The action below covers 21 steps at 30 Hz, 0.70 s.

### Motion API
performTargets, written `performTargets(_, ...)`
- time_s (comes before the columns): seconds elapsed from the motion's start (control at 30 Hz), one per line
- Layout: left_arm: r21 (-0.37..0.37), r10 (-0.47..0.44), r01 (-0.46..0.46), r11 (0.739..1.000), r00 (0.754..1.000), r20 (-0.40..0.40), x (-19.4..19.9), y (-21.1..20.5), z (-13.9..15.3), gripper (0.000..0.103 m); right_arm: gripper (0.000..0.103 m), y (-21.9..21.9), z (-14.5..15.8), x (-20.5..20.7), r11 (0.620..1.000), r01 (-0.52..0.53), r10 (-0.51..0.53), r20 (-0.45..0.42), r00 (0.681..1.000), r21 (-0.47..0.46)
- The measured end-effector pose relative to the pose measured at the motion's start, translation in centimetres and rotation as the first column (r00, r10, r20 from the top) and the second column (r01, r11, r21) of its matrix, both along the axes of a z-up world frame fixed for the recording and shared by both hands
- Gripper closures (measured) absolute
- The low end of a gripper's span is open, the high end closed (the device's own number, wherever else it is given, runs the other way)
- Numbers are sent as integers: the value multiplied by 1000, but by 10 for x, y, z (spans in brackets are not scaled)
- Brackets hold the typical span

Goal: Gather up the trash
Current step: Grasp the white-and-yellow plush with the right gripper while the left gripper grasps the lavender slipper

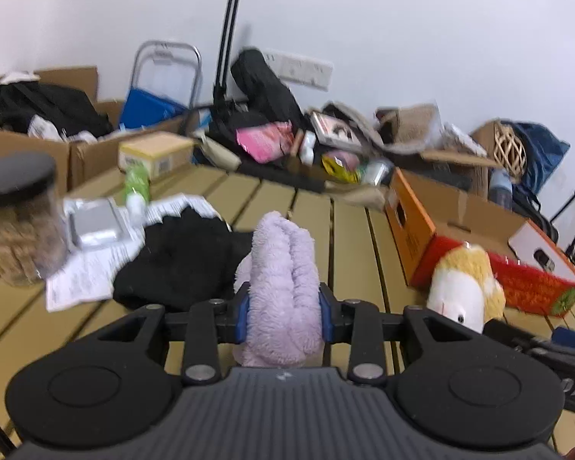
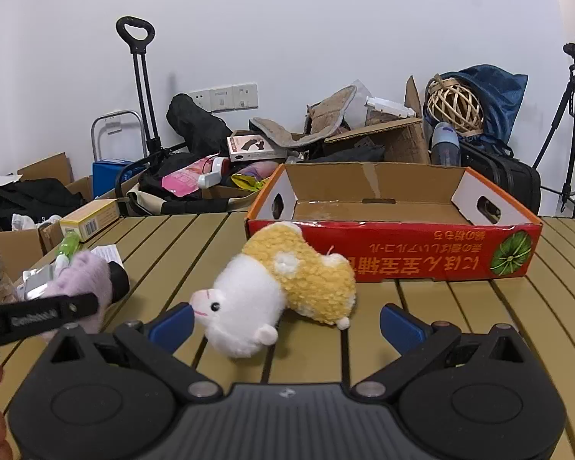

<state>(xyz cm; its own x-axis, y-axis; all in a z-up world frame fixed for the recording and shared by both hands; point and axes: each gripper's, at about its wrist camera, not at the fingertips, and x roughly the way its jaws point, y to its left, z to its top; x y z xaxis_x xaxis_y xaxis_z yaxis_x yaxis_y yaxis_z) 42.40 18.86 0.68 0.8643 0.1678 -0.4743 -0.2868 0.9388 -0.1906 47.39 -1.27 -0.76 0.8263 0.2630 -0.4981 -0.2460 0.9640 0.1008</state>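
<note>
My left gripper [image 1: 283,316] is shut on a fluffy lilac cloth [image 1: 283,283], held over the slatted table [image 1: 349,237]; the cloth also shows in the right wrist view [image 2: 82,280]. My right gripper [image 2: 285,324] is open, its blue pads either side of a white and yellow plush toy [image 2: 280,287] lying on the table [image 2: 460,326]; the toy also shows in the left wrist view [image 1: 465,287]. An open red and orange cardboard box [image 2: 395,211] stands just behind the toy, empty inside as far as shown.
On the table's left lie a black cloth [image 1: 180,257], printed papers [image 1: 80,280], a silver packet [image 1: 96,222], a green tube [image 1: 136,188], a lidded jar [image 1: 19,218] and a small yellow box [image 2: 90,218]. Cluttered boxes, bags and a tripod [image 2: 571,122] stand behind.
</note>
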Motion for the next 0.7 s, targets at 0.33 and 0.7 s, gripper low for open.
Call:
performTargets(0.33,5,31,-31,1000,999,44,-4,12,9,69,0,20,-8,24,999,-8,11,-47,999,45)
performTargets(0.7,22,19,-20,1000,999,45,-3,8,7,69,8,26,-19,51,993,18,-1,-144,990,120)
